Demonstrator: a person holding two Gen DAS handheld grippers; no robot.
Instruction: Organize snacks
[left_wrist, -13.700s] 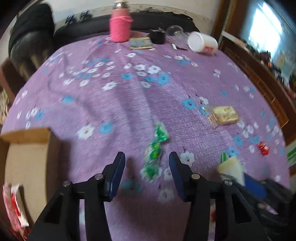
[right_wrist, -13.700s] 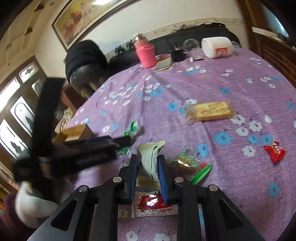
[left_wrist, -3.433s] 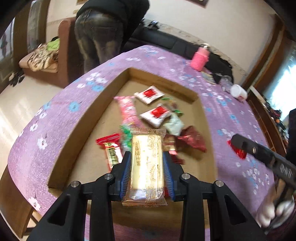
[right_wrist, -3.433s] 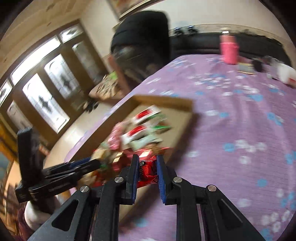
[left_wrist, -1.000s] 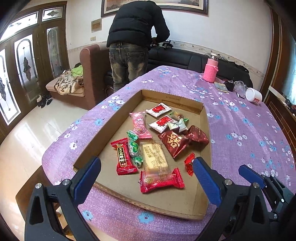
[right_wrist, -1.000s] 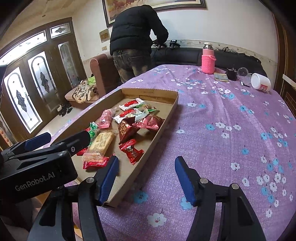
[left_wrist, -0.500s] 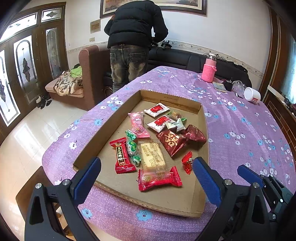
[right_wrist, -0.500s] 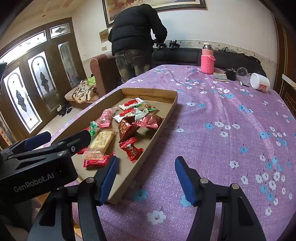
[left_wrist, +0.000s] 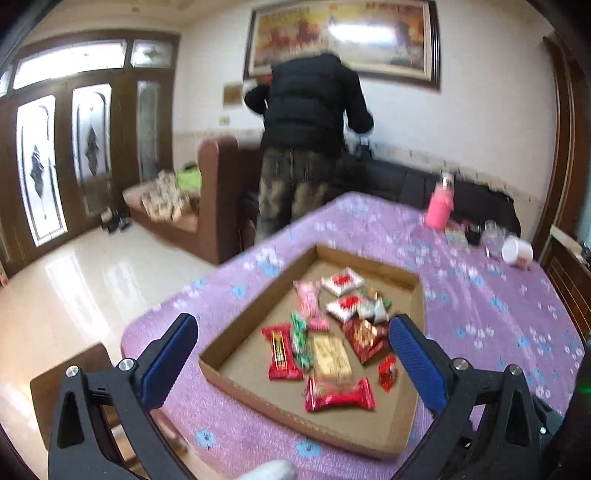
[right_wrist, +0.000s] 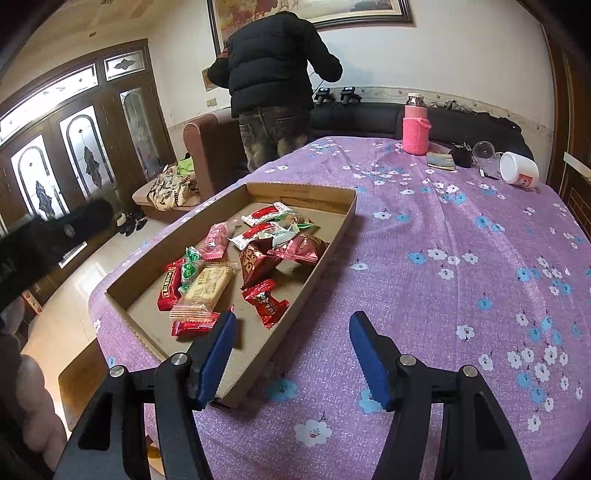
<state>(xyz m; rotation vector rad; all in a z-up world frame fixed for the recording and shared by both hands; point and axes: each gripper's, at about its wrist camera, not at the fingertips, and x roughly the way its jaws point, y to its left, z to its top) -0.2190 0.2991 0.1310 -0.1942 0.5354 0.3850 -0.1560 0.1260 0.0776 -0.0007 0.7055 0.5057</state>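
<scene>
Hovering both grippers, left gripper (left_wrist: 291, 354) and right gripper (right_wrist: 290, 354), fingers spread, nothing held. Snacks (right_wrist: 236, 258) lie inside the cardboard tray (right_wrist: 314, 258) on the tabletop (right_wrist: 443, 277). I judge the packets light, crinkly and slippery; I'd pinch across a packet's middle.

Daylight comes in through the glass doors (right_wrist: 85, 155) and shines on the floor (left_wrist: 55, 288), the left wrist picture is smeared and blurry while the right one is sharp, and both bend round and go dark at the corners.
</scene>
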